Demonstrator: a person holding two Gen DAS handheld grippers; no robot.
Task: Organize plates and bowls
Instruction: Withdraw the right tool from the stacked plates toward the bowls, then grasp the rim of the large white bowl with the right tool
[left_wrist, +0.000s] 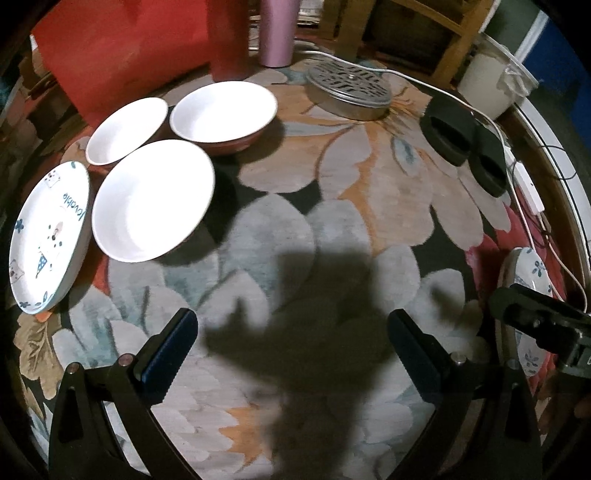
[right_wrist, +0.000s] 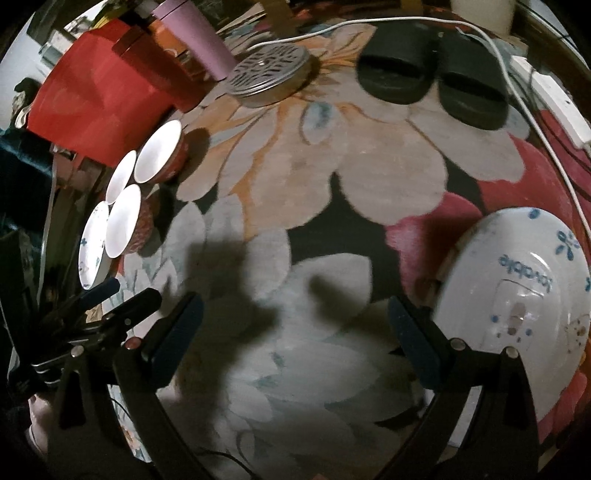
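Observation:
Three white bowls with red outsides sit on the floral rug at the left: a near one (left_wrist: 153, 201), a far left one (left_wrist: 127, 131) and a far right one (left_wrist: 223, 110). A white patterned plate (left_wrist: 50, 236) lies left of them. A second patterned plate (right_wrist: 517, 295) lies at the right, also in the left wrist view (left_wrist: 532, 273). My left gripper (left_wrist: 291, 343) is open and empty over the rug. My right gripper (right_wrist: 295, 328) is open and empty, just left of the second plate. The bowls (right_wrist: 123, 225) and first plate (right_wrist: 92, 247) show small in the right wrist view.
A round metal tin (left_wrist: 349, 92) and a pair of black slippers (left_wrist: 465, 144) lie at the back of the rug (left_wrist: 332, 206). A white cable (left_wrist: 517, 206) runs along the right edge. A red box (left_wrist: 110, 51) and a pink tumbler (left_wrist: 277, 33) stand at the back left.

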